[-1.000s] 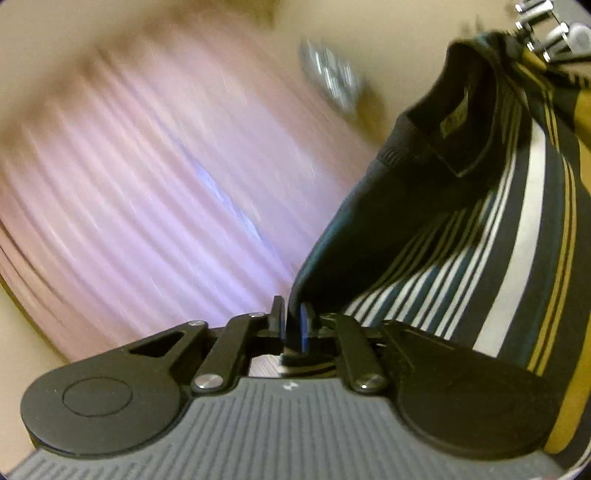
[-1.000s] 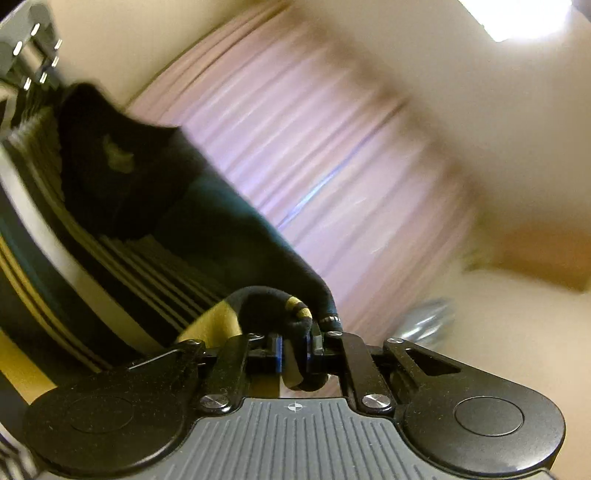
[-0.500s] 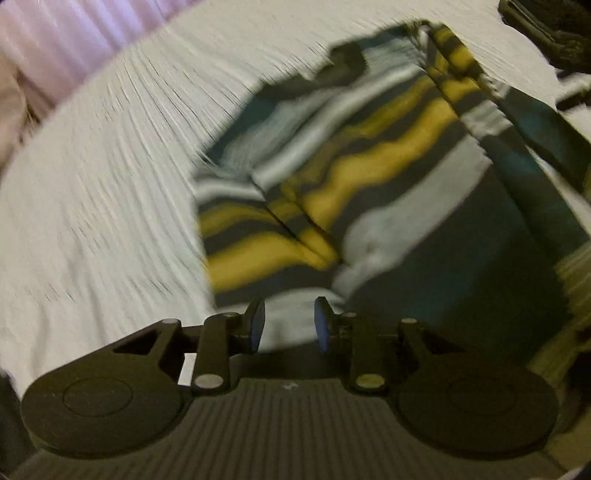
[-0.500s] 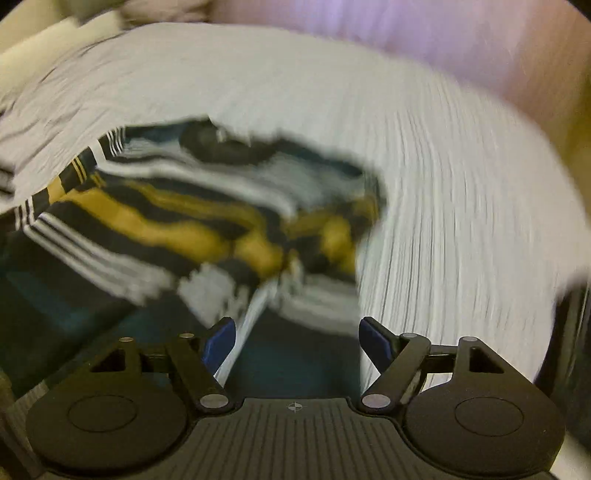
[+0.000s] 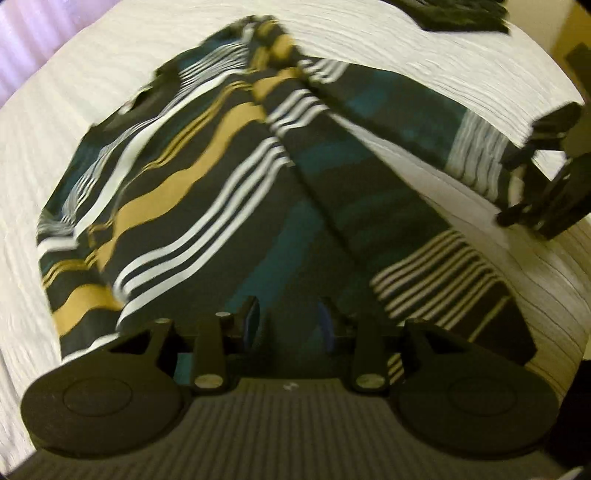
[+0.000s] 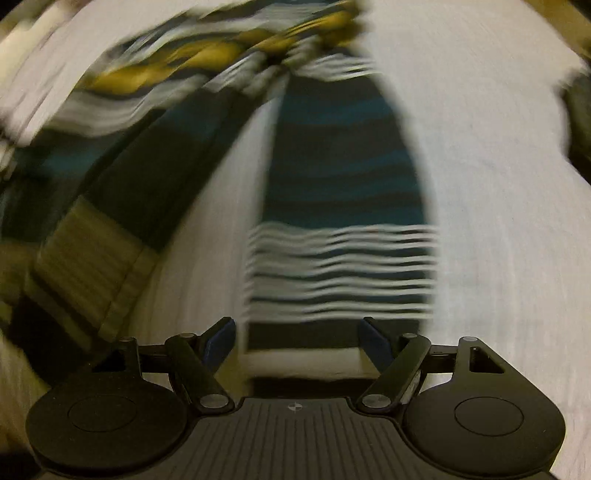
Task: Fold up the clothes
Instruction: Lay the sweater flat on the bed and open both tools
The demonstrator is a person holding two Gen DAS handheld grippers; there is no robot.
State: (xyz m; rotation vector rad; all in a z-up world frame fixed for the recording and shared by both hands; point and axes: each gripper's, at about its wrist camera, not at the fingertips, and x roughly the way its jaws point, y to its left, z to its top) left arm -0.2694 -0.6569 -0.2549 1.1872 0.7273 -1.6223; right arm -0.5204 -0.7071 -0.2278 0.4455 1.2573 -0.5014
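White ribbed bedding (image 5: pixel 443 48) fills both views; no writing is legible. Your left gripper (image 5: pixel 288 319) is spread, empty, over the striped sweater (image 5: pixel 207 192) at frame centre. Your right gripper (image 6: pixel 295 338) is spread wide, its sleeve (image 6: pixel 340 229) cuff just ahead, untouched.

White ribbed bedspread (image 5: pixel 388 48), dark folded cloth (image 5: pixel 461 14) at its far edge.
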